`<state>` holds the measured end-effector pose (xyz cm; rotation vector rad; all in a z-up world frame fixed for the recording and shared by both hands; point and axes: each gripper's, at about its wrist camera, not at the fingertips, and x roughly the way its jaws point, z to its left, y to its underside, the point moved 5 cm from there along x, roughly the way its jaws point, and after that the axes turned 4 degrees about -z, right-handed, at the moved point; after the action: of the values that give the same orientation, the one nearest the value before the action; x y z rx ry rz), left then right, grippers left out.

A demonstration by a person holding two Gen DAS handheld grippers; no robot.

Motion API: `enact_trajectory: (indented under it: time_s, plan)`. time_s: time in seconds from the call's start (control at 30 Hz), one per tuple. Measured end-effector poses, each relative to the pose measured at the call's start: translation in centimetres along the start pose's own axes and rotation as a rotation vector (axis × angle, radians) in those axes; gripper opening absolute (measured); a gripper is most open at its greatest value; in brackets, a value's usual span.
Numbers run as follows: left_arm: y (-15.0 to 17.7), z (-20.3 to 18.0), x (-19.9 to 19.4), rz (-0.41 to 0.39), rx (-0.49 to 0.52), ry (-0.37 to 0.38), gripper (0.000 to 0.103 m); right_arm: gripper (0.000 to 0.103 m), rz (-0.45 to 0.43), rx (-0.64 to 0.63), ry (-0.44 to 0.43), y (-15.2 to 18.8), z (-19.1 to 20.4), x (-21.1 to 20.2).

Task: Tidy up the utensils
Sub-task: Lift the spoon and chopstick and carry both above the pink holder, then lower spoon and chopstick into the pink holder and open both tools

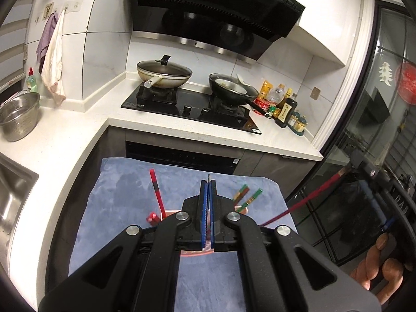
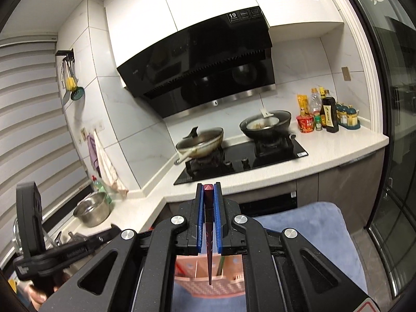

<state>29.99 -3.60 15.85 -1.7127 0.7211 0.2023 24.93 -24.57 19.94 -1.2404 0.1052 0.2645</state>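
My left gripper [image 1: 208, 186] is shut on a thin metal utensil whose tip [image 1: 208, 176] pokes out past the pads, above a pink utensil holder [image 1: 192, 253] that my fingers mostly hide. Red chopsticks [image 1: 157, 195] and green-topped chopsticks [image 1: 245, 197] stand in the holder. My right gripper [image 2: 209, 189] is shut on a dark red chopstick [image 2: 209, 234], pointing tip-down over the pink holder [image 2: 205, 278]. The same red chopstick [image 1: 301, 204] shows at the right of the left wrist view.
The holder stands on a blue cloth [image 1: 124, 189] in front of the white counter [image 1: 78, 130]. A hob [image 1: 192, 109] with two pans, sauce bottles [image 1: 283, 104], a steel colander [image 1: 18, 117] and a sink [image 1: 10, 189] are behind.
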Motion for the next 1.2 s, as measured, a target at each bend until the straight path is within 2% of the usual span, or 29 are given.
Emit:
enact_trajectory:
  time_s: [0.2, 0.57, 0.8, 1.0, 1.2]
  plan:
    - [0.5, 0.8, 3.4, 0.041, 0.001, -0.032, 0.001, 0.007, 0.012, -0.007, 0.004, 0.0, 0.1, 3.5]
    - [3.3, 3.1, 8.1, 0.12, -0.022, -0.078, 0.001, 0.007, 0.141, -0.013, 0.012, 5.0, -0.3, 8.5]
    - [4.3, 3.2, 9.2, 0.14, -0.004, -0.096, 0.001, 0.007, 0.203, -0.02, 0.015, 7.7, -0.2, 10.2]
    - [4.5, 3.1, 9.3, 0.131, -0.001, -0.1, 0.002, 0.008, 0.229, -0.023, 0.02, 8.7, -0.2, 10.7]
    - [4.3, 3.0, 8.5, 0.11, 0.01, -0.125, 0.011, 0.013, 0.219, -0.025, 0.027, 8.5, 0.0, 10.3]
